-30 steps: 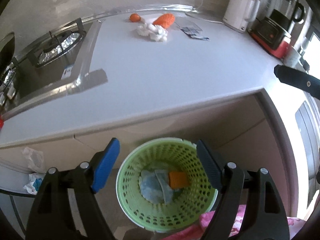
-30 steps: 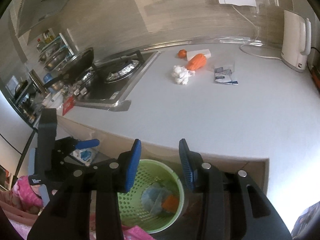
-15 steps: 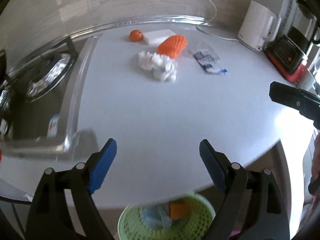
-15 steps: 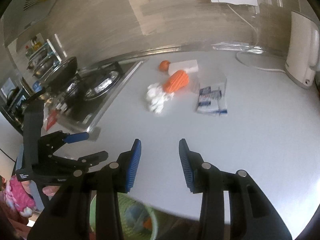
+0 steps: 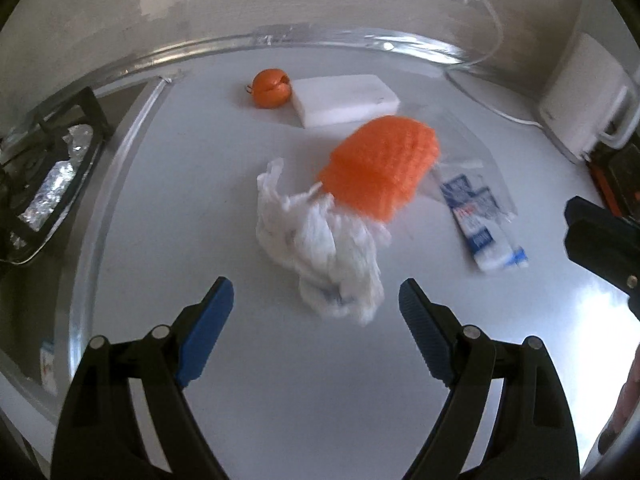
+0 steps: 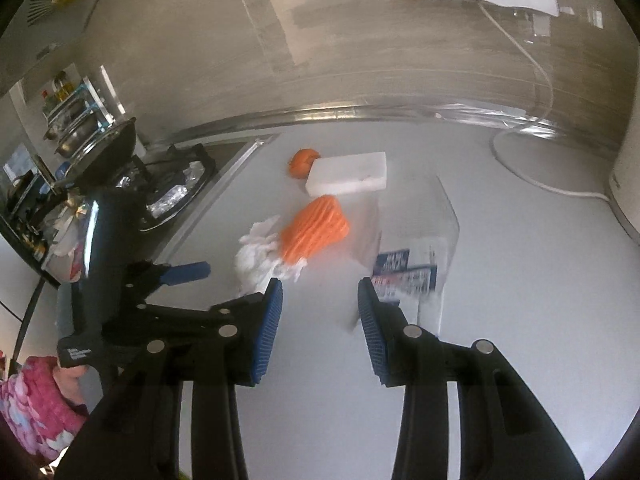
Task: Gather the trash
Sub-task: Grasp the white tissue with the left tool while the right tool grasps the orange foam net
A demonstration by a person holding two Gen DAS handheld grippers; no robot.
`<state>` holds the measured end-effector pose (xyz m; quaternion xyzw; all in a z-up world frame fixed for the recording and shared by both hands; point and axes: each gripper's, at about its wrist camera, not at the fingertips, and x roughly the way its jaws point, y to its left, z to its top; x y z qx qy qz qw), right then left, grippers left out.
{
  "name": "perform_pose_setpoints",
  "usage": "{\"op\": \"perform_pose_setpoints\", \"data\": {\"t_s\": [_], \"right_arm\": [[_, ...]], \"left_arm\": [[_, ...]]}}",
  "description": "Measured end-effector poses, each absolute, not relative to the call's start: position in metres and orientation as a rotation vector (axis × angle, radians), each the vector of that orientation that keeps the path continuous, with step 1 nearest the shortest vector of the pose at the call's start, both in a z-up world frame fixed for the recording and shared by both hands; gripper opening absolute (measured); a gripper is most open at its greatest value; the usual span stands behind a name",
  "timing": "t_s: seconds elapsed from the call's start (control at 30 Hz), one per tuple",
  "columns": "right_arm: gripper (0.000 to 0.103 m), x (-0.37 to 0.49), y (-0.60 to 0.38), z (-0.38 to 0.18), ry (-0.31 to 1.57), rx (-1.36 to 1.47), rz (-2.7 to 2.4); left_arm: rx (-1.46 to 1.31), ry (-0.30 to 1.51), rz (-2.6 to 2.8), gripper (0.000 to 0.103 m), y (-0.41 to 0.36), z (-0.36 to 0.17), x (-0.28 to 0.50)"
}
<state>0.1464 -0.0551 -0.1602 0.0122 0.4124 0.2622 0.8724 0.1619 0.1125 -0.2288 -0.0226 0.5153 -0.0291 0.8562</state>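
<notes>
text: none legible | blue-white packet (image 5: 482,222): print blurred | left gripper (image 6: 188,272) label: white print unreadable

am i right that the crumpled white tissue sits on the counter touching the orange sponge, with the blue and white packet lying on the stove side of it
Not quite. The crumpled white tissue does sit on the counter against the orange sponge, but the blue and white packet lies on the side away from the stove, towards the white kettle. The left wrist view shows it.
</notes>
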Motion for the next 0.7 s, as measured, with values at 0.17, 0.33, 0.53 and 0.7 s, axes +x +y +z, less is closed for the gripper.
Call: {"op": "perform_pose_setpoints", "data": {"t_s": [0.17,0.33,0.53,0.7], "right_arm": [[0.04,0.175,-0.047,-0.17,0.88,0.026,0.582],[0.043,0.202,-0.029,-0.183,0.898,0.024,0.619],[0.049,0.229,-0.008,-0.2,0.931,0.021,0.619],[0.05,0.238,0.009,-0.213,0.968,-0.011,0.63]], "left_arm": [[-0.072,1.097,-0.036,0.044,0.112,-0.24,0.179],[-0.085,1.081,-0.022,0.026,0.12,-0.239,0.175],[-0.125,1.056,0.008,0.025,0.139,-0.223,0.159],[-0.149,1.029,0.03,0.025,0.154,-0.208,0.139]]}}
